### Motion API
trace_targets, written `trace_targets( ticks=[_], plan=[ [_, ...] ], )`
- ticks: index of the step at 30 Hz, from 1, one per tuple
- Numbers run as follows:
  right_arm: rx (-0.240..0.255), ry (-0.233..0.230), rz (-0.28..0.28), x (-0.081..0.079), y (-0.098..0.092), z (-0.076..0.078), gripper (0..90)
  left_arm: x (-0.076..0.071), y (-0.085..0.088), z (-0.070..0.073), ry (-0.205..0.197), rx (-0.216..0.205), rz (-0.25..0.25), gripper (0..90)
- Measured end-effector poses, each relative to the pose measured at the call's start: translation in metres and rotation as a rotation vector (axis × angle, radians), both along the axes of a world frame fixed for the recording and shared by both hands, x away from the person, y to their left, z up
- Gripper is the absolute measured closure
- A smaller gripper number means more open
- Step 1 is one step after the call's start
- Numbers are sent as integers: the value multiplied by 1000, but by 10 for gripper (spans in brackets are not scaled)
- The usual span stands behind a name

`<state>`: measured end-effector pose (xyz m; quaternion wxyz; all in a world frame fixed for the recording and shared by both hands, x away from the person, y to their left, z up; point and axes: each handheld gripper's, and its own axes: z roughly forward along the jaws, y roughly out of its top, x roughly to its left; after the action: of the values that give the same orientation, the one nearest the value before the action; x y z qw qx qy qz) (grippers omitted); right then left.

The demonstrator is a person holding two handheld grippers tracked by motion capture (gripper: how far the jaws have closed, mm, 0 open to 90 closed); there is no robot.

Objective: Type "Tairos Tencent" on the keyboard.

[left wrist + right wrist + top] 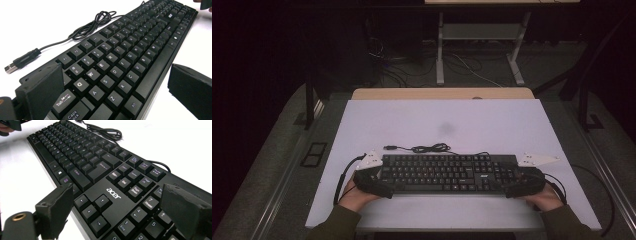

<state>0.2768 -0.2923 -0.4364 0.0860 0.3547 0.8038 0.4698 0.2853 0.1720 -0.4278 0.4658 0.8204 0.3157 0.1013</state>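
High view shows one black keyboard (447,173) lying flat on a white worktop (442,120), near the edge closest to the person. One thin black cable (424,148) runs from the back of the keyboard and lies in a loose bundle just behind it, ending in one plug (389,147) to the left of that bundle. Two grippers are at work, one at each short end of the keyboard. At the keyboard's left end, the left gripper (379,181) has its jaws spread wide, one over the back corner by the Tab key and the other off the front edge over the bare worktop; they grip nothing. At the keyboard's right end, the right gripper (518,184) stands the same way: jaws released and wide apart, one near the arrow keys at the front edge, the other above the number pad, with no pad pressing on the keyboard. Two hands in dark sleeves hold the grippers just in front of the keyboard.
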Motion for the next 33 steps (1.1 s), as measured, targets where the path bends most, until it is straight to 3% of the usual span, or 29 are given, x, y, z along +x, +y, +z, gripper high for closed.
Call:
trace_targets(
  ticks=[18,33],
  plan=[
    [19,10,14,4,2,1,116,0,-3,0,-3,-11,-2,0],
    [43,5,41,9,16,7,116,0,-2,2,-18,-24,1,5]
  ],
)
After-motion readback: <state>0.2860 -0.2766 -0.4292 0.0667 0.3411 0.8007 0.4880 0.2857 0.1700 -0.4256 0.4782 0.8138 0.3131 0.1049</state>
